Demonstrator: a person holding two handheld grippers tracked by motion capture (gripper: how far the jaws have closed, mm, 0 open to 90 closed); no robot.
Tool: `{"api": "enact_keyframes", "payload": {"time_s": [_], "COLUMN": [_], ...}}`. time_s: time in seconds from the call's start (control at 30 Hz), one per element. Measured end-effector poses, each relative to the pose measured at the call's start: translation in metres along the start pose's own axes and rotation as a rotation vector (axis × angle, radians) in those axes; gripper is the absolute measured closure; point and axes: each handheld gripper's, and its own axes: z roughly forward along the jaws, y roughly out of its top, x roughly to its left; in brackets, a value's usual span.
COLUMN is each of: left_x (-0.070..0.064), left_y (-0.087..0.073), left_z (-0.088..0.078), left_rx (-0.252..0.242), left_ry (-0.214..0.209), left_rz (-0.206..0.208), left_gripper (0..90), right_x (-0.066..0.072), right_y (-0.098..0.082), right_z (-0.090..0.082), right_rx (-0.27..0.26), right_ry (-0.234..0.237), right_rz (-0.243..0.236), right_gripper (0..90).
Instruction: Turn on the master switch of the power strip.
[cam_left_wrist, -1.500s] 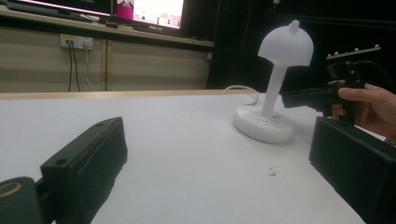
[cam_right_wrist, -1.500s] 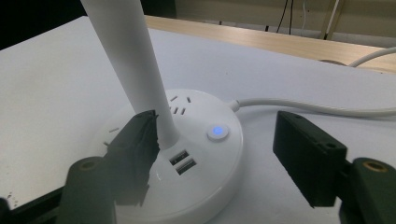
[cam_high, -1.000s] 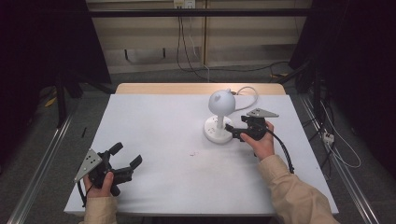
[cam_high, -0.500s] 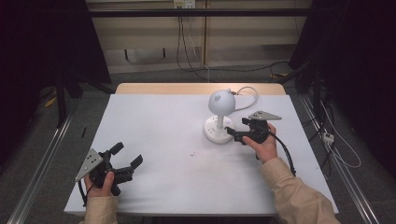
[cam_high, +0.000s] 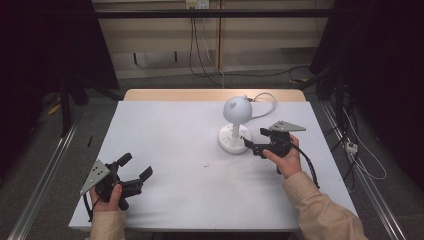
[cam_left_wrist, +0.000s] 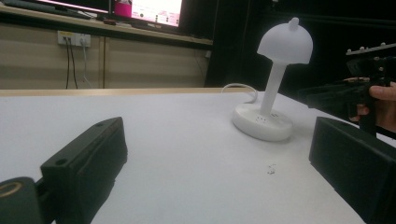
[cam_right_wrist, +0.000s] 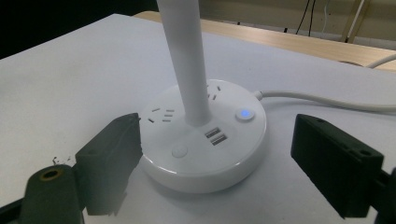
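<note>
A white plastic table lamp (cam_high: 235, 125) with a domed shade, a slim stem and a round base is seen standing upright on the white worktop (cam_high: 190, 170), toward the far right of it, with its white cable (cam_high: 262, 97) trailing off behind the base. The right tool (cam_high: 250, 146) is held level just beside the lamp base, on the near right of it, with its jaws spread wide and nothing gripped. In the right gripper view, the base (cam_right_wrist: 205, 140) is framed between the two black jaws, apart from both; sockets, two USB ports, a lit blue button (cam_right_wrist: 244, 114) and a plain round button (cam_right_wrist: 179, 151) are shown on its top. The left tool (cam_high: 135, 172) is rested well to the near left of the lamp, released and empty.

The step in hand is judged to be the approach to the lamp base. For the next move, a short, careful advance is called for, either to close the jaws around the base or to press a button, without the lamp being tipped.
</note>
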Motion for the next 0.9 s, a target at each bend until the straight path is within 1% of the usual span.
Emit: {"api": "enact_keyframes", "payload": {"time_s": [0.1,0.17,0.23,0.5,0.9], "left_x": [0.000,0.001,0.001,0.001,0.002], "left_y": [0.000,0.000,0.000,0.000,0.000], "left_z": [0.000,0.000,0.000,-0.001,-0.002], "left_rx": [0.000,0.000,0.002,-0.004,-0.003], "left_ry": [0.000,0.001,0.002,0.005,0.007], "left_rz": [-0.001,-0.002,0.002,-0.006,-0.004], "left_gripper": [3.8,3.8,3.8,3.8,3.8], "right_x": [0.001,0.002,0.002,0.003,0.004], "right_y": [-0.003,-0.004,-0.005,-0.008,-0.015], "right_z": [-0.003,-0.005,-0.007,-0.014,-0.023], "right_rx": [0.002,0.004,0.005,-0.001,0.002], "right_ry": [0.005,0.008,0.015,0.018,0.016], "right_rz": [0.001,-0.008,-0.005,-0.010,-0.019], "right_gripper": [16.1,16.1,15.5,15.3,15.2]}}
